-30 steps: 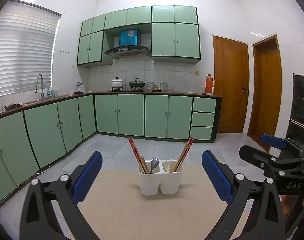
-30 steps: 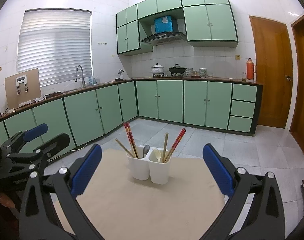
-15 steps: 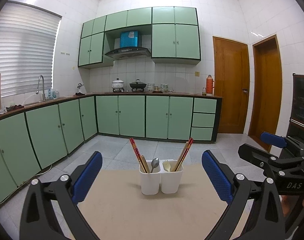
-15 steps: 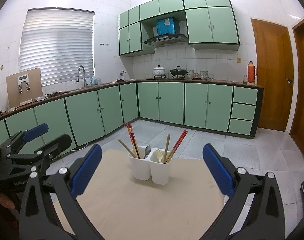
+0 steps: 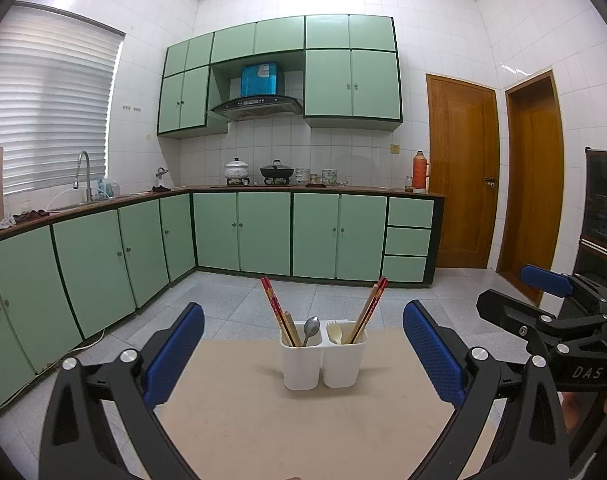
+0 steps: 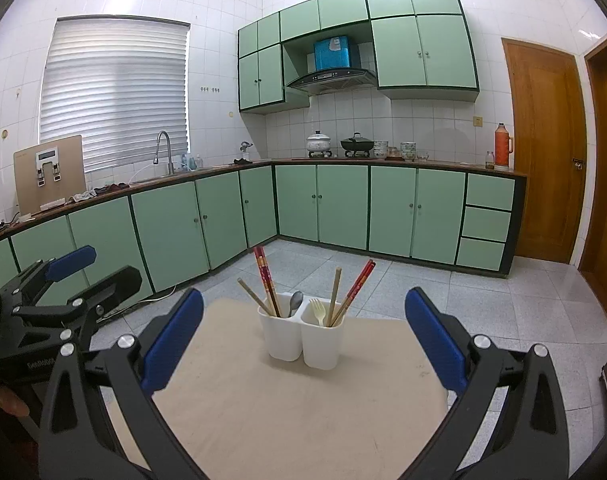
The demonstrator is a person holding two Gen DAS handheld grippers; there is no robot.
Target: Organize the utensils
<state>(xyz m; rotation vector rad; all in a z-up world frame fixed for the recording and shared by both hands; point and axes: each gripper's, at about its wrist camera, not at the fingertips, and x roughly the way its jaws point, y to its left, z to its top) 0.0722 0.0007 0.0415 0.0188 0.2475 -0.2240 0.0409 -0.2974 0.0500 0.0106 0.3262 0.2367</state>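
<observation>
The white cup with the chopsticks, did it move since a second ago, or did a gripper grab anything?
Nothing was grabbed or let go. Both cameras tilted up a little, so the white cup sits slightly lower in view. It stands in the same spot on the table, and the left gripper and right gripper stay open and empty.

Utensil holder (image 5: pixel 323 364) on table (image 5: pixel 263 420)

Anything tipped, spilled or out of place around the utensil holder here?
Nothing spilled or tipped. The white two-compartment holder stands upright on the beige table. What stands out is mixing: red chopsticks and wooden chopsticks share the left compartment with the metal spoon; the right compartment likewise mixes chopsticks with a plastic fork.
</observation>
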